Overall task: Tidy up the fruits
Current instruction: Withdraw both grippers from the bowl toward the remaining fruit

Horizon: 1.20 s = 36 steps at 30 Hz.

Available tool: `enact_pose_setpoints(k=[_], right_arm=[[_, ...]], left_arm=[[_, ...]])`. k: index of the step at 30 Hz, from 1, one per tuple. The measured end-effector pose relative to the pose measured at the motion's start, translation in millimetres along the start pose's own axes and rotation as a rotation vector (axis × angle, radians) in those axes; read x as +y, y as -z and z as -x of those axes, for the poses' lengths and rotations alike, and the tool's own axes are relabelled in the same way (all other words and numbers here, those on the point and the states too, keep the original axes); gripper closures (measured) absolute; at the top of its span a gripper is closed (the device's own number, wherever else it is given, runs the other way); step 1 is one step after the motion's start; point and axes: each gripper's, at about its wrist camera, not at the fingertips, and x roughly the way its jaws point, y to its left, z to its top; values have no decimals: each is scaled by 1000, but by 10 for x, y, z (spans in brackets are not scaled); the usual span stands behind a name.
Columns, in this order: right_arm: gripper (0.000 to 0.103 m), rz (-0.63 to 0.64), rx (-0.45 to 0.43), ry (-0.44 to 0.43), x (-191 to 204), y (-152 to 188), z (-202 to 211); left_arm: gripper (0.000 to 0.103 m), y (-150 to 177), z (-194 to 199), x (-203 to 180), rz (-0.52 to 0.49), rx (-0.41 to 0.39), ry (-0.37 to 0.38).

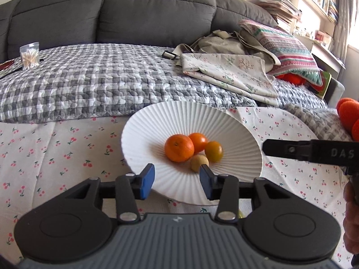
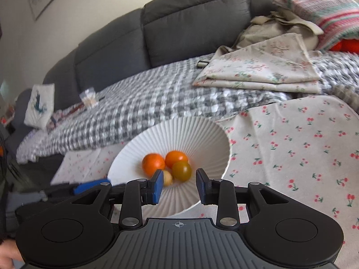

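A white ribbed bowl [image 1: 157,121] [image 2: 202,134] stands on a cherry-print cloth. In it lie a mandarin [image 1: 179,148] [image 2: 153,164], an orange tomato [image 1: 198,141] [image 2: 176,158], a yellow-green tomato [image 1: 213,151] [image 2: 182,170] and a small pale yellow fruit [image 1: 198,162] [image 2: 167,178]. My left gripper [image 1: 177,180] is open and empty over the bowl's near rim. My right gripper [image 2: 178,186] is open and empty, just above the bowl's near side; one of its fingers [image 1: 291,150] shows at the right of the left wrist view.
The cherry-print cloth [image 1: 56,148] [image 2: 303,148] covers the surface. Behind it lie a grey checked blanket [image 1: 101,83], folded floral fabric [image 1: 235,76] [image 2: 264,71], a striped pillow [image 1: 289,47] and the grey sofa back [image 1: 134,11]. Orange pom-poms [image 1: 349,114] sit at the right.
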Motion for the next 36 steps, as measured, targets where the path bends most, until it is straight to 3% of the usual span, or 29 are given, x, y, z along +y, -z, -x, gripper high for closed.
enact_pose_setpoints(k=[7, 15, 21, 25, 36], right_arm=[[50, -13, 24, 29, -39, 7, 132], [24, -1, 37, 35, 38, 104, 387], [17, -30, 44, 19, 58, 213, 648], [15, -41, 43, 13, 56, 269, 807], [12, -49, 56, 0, 23, 367, 959]], left_arm=[[58, 53, 139, -34, 23, 42, 6], [46, 163, 328, -120, 56, 102, 7], [40, 234, 482, -160, 90, 136, 3], [29, 280, 586, -174, 99, 139, 0], [22, 364, 546, -206, 113, 168, 22]])
